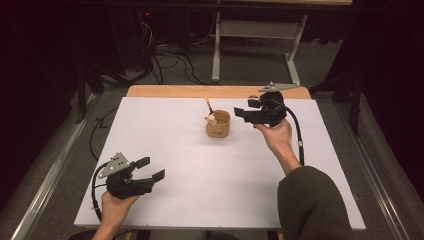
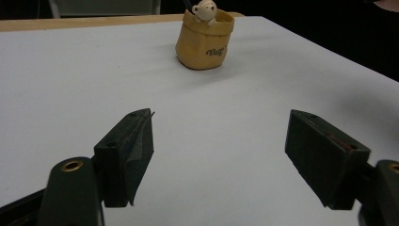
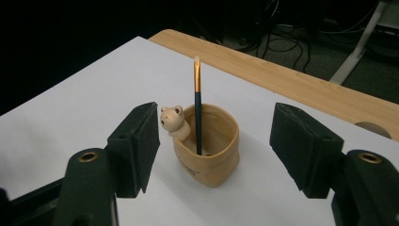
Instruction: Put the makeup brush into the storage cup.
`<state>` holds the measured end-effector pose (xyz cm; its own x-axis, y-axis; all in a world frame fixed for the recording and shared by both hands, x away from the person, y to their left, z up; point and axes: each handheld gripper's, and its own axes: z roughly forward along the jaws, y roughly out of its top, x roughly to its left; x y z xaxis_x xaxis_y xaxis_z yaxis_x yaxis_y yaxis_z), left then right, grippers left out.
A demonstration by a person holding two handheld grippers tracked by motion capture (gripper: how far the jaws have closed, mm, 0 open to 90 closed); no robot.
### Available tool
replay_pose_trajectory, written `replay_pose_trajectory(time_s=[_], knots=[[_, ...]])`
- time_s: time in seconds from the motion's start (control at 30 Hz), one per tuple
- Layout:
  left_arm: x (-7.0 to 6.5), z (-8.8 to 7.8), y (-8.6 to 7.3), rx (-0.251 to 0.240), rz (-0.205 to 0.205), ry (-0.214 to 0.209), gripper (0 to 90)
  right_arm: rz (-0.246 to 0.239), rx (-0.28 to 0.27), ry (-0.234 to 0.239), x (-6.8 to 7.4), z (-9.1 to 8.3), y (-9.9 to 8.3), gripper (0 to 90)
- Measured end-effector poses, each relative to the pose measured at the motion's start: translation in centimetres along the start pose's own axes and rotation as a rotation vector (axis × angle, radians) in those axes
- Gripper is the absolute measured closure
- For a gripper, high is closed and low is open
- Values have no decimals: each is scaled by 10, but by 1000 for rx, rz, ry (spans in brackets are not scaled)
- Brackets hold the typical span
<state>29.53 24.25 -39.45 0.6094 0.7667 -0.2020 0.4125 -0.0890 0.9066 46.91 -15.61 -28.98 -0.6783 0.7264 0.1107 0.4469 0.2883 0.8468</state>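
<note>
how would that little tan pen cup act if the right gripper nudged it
The pen cup looks soft, its rim wavy, so it would probably dent before sliding. It seems light and may tip, since the pencil stands tall. The right gripper is open.

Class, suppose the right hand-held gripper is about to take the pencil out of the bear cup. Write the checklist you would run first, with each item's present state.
1. Right hand-held gripper open: ok.
2. Pencil upright inside the cup: ok.
3. Jaws closed in on the pencil: not ok; they stand short of the cup.
4. Left hand-held gripper out of the way, open, near the table's front: ok.
5. Whether the cup would tip: cannot tell.
</note>
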Motion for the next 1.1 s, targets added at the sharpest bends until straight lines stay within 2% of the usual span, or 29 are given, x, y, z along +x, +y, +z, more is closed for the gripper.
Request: replay_pose_trajectory(time_s=[1.1], knots=[[1,0,0,0,-4,1,245,18,-25,-23,-13,-24,-11,354]])
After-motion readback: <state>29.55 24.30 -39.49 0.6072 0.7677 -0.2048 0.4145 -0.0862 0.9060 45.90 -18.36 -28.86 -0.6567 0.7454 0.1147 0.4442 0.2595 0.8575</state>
